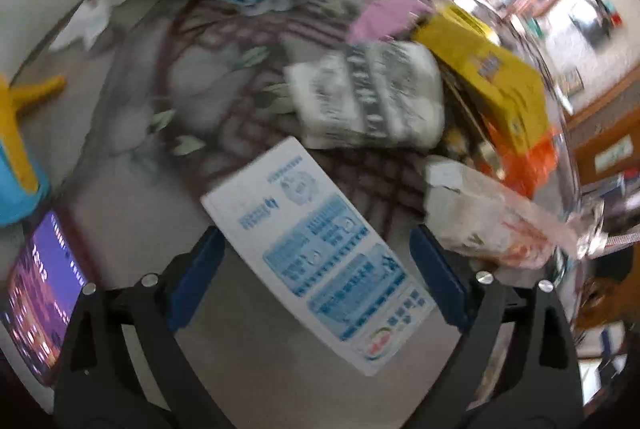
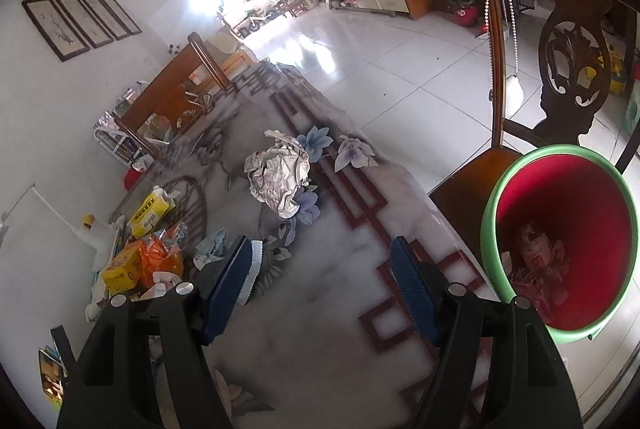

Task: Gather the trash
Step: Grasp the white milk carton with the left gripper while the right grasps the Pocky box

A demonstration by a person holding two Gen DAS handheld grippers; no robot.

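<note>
In the left wrist view my left gripper (image 1: 316,273) is open, its blue pads on either side of a flat white box with blue print (image 1: 320,261) lying on the table; the pads do not touch it. Beyond lie a folded newspaper wad (image 1: 372,97), a yellow box (image 1: 488,73) and a clear wrapper (image 1: 500,221). In the right wrist view my right gripper (image 2: 324,269) is open and empty above the table. A crumpled newspaper ball (image 2: 280,177) lies ahead of it. A green bin with a red inside (image 2: 560,241) stands at the right, with some trash in it.
A phone with a lit screen (image 1: 40,293) and a blue and yellow object (image 1: 16,149) lie at the left. Yellow and orange packets (image 2: 140,253) are piled at the table's left side. A wooden chair (image 2: 560,77) stands behind the bin. The table edge (image 2: 400,165) runs diagonally.
</note>
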